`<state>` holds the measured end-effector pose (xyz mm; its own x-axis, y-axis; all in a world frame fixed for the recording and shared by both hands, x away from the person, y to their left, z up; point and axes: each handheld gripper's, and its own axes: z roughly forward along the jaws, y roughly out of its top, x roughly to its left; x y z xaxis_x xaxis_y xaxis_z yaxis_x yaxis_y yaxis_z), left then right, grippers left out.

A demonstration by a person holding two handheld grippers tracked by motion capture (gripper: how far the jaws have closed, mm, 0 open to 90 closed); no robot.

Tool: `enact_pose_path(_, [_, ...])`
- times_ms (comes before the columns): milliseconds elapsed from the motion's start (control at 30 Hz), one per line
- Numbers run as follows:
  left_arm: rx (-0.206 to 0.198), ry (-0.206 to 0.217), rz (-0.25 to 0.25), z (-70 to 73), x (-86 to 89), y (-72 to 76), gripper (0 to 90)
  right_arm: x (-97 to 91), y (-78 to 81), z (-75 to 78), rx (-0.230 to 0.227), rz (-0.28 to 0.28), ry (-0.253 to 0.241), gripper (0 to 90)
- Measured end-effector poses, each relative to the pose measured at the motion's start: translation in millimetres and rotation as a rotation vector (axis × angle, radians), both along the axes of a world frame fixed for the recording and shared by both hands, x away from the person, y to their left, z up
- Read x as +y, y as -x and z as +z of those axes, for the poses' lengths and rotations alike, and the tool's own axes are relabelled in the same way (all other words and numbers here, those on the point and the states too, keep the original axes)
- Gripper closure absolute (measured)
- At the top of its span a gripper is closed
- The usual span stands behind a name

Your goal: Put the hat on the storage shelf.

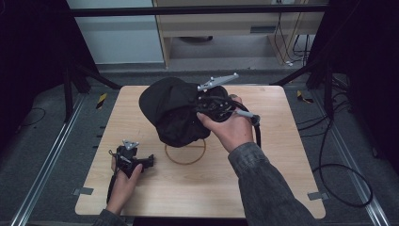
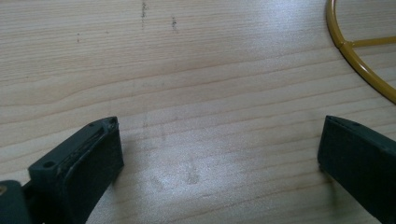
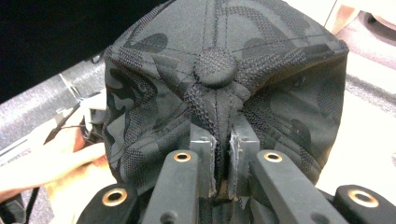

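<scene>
Dim, dark-edged high view; soft glare on the table (image 2: 196, 93); close views slightly blurred.

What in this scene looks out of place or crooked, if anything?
The black cap hangs crumpled and tilted, because the right gripper pinches a fold of its crown just below the top button. It hangs above the yellow wire ring on the table. The left gripper rests open on bare wood. Nothing looks spilled or damaged.

On the counter (image 1: 263, 160) the wire ring (image 1: 185, 153) lay near the middle — the cap (image 1: 171, 110) hung above its far edge in the right tongs (image 1: 207, 106), the left tongs (image 1: 141, 162) rested at its left.
</scene>
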<state>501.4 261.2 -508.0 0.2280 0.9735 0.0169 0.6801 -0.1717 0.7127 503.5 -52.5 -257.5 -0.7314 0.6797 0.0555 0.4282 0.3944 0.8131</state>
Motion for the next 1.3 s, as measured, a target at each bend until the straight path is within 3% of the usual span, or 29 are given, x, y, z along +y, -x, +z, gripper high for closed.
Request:
enact_pose_path(500, [0.0,0.001,-0.001,0.0,0.0,0.0,0.0,13.8,-5.3,-17.6,-0.002,0.001,0.05,81.6])
enact_pose_path(1300, [0.0,0.0,0.0,0.0,0.0,0.0,0.0,15.5,-15.4,-22.4,-0.004,-0.04,0.04,69.9])
